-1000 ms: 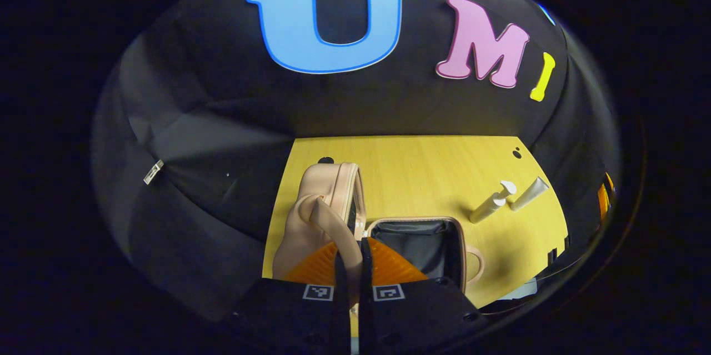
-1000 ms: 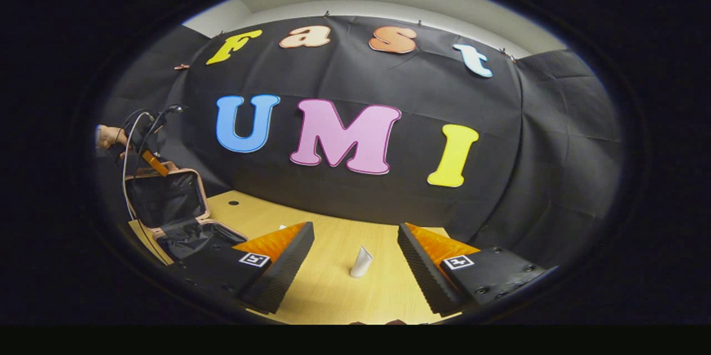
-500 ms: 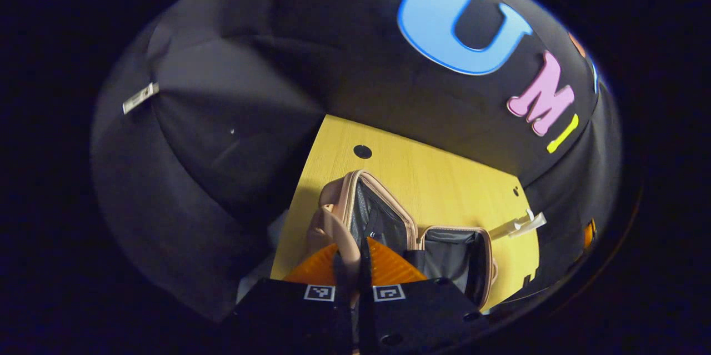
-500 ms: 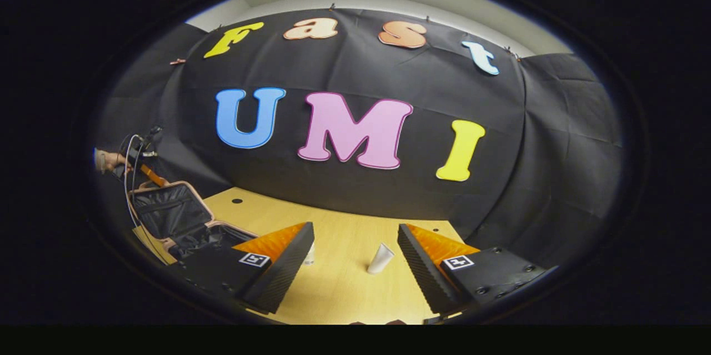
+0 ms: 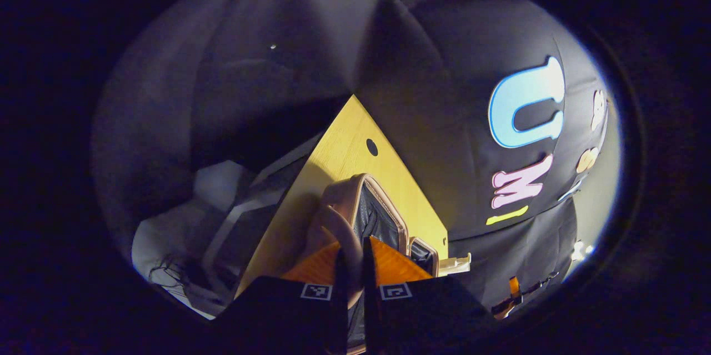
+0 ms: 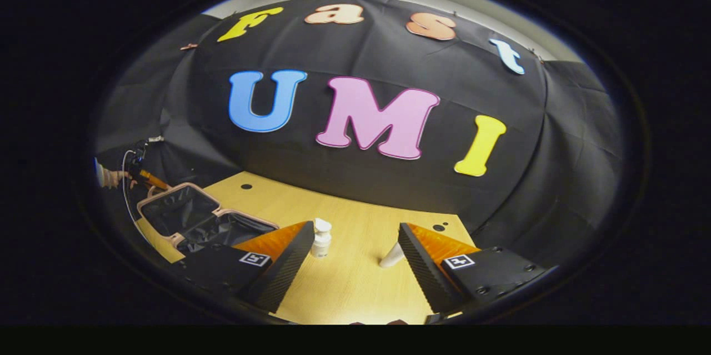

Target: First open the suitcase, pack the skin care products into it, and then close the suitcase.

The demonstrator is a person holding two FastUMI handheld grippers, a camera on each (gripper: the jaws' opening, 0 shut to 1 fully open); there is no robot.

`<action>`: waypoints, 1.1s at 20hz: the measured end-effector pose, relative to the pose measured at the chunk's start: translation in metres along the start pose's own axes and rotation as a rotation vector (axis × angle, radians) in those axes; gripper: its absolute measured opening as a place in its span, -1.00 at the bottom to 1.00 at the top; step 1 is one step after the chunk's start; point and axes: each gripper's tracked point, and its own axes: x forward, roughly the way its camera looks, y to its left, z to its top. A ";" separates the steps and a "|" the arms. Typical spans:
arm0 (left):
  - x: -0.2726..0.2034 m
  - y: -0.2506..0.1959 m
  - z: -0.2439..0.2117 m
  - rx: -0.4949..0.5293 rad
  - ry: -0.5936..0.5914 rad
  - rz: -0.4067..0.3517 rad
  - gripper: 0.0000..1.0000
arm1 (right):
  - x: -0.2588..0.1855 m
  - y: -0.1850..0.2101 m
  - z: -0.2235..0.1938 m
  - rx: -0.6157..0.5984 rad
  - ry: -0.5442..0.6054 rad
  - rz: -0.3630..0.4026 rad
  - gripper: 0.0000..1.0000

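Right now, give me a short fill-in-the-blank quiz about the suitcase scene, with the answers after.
1. The suitcase lid is ____.
2. The left claw is shut on the lid's ____.
3. The right claw hangs ____, gripping nothing.
4. The pump bottle and the tube rest on the ____.

Answers: open; handle; open; table

Non-task stuff: wooden counter [image 6: 355, 288] is sitting in front of the black cloth wall [image 6: 355, 188], which is hanging behind its far edge. Round dark hole [image 6: 246, 186] is showing near the counter's far left corner, two more holes [image 6: 440, 227] near the far right corner. In the left gripper view the same counter [image 5: 339, 160] is running to a corner with one hole [image 5: 371, 147] close to it. Past the counter's left edge, pale floor [image 5: 166, 233] with a grey frame [image 5: 239, 221] and loose dark cables [image 5: 166, 274] is showing; details are too dim.
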 end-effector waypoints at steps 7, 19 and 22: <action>-0.021 0.020 0.001 -0.150 0.034 -0.215 0.01 | -0.003 0.055 0.005 -0.100 0.008 0.092 0.94; -0.092 0.098 -0.008 0.133 -0.129 0.334 0.88 | 0.003 0.082 0.004 -0.108 0.002 0.173 0.93; -0.122 0.016 -0.004 0.316 -0.253 0.354 0.89 | 0.012 0.062 -0.005 -0.050 -0.019 0.132 0.94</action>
